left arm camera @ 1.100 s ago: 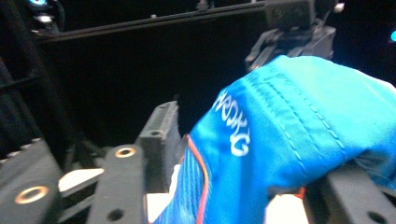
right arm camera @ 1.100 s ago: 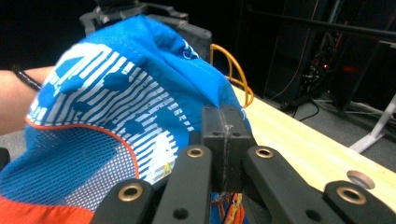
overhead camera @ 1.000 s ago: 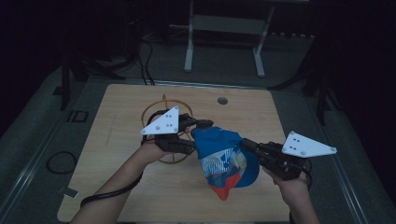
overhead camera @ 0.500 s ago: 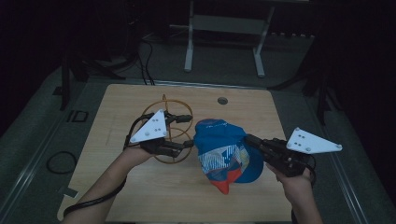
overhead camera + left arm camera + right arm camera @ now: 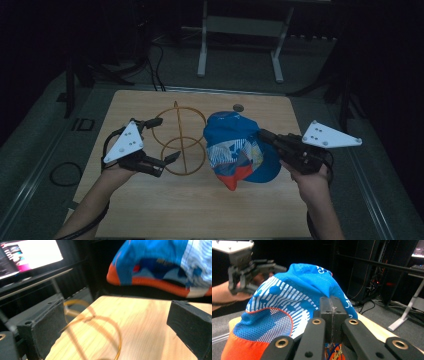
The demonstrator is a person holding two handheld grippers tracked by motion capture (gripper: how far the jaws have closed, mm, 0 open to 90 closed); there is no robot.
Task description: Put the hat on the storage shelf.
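Cap (image 5: 235, 150): blue, with a white-striped panel, mesh section and orange edge. It is held above the wooden surface (image 5: 150, 210), right of centre, tilted with its orange edge (image 5: 235, 181) lowest. In the right gripper view the cap (image 5: 294, 297) bulges up and away from the black fingers, which are pressed together on its fabric; the seam between the two pads is closed.

Right gripper (image 5: 267, 137): held in the person's right hand (image 5: 310, 180), white three-cornered plate on top, fingers pointing left into the cap.

Wire stand (image 5: 177, 142): thin yellow-orange loops on an upright rod, standing on the surface just left of the cap. Whether cap and stand touch cannot be told.

Left gripper (image 5: 157, 140): left of the stand, fingers spread wide, nothing between them. In the left gripper view its two black pads (image 5: 42, 327) stand well apart, with the stand's blurred loop (image 5: 100, 322) and the surface between, and the cap (image 5: 160, 265) above, beyond them.

Small dark disc (image 5: 239, 106): on the surface near its far edge.
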